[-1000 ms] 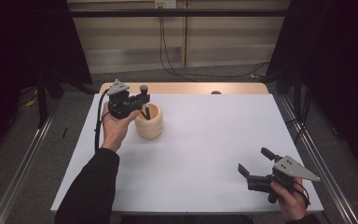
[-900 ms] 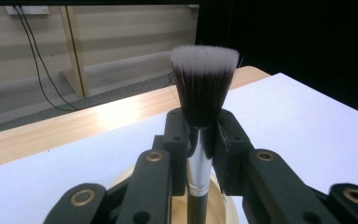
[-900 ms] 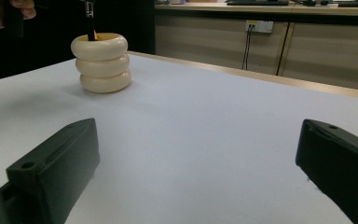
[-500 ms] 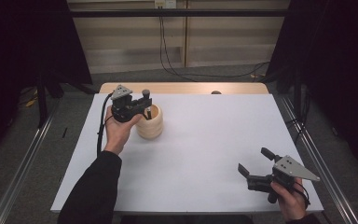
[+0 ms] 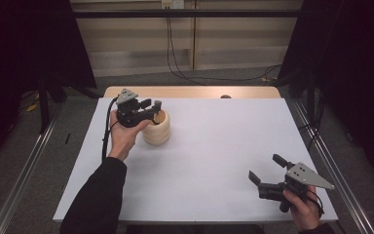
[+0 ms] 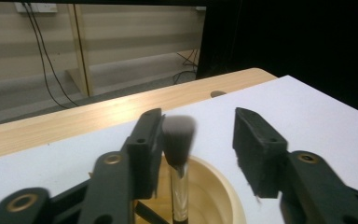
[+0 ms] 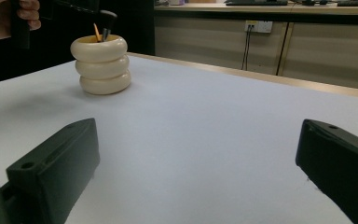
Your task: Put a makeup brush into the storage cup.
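The left gripper (image 5: 150,105) hangs just above the cup (image 5: 157,129), which stands on the worktop (image 5: 214,146) near its far left corner. Its fingers (image 6: 145,140) have just been opening and now stand spread; the brush (image 6: 178,140) stands upright in the cup between them, close beside one finger, with a clear gap to the other. The right gripper (image 5: 267,170) rests near the worktop's near right corner, fingers spread wide with nothing between them.
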{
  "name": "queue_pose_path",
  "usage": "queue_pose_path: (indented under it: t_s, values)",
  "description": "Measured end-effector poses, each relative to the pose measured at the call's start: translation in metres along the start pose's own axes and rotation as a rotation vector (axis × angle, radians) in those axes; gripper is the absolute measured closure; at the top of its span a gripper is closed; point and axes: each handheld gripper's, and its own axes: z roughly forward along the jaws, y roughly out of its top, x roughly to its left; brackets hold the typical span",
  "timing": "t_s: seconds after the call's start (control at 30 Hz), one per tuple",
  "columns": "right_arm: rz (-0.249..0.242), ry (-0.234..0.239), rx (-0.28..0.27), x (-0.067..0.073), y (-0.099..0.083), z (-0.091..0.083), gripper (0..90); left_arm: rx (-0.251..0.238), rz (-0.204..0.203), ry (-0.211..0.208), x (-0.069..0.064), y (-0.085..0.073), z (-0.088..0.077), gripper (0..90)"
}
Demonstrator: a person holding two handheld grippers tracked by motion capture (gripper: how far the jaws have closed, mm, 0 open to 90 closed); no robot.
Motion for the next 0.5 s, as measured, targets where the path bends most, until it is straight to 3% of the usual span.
queue_pose_path:
  t_s: [0.5]
  values:
    - [0.009,-0.003,-0.001,-0.0014,-0.0007,0.0005,0.0,-0.032,-0.043,-0.004,0.0002,0.0019,-0.001,5.3]
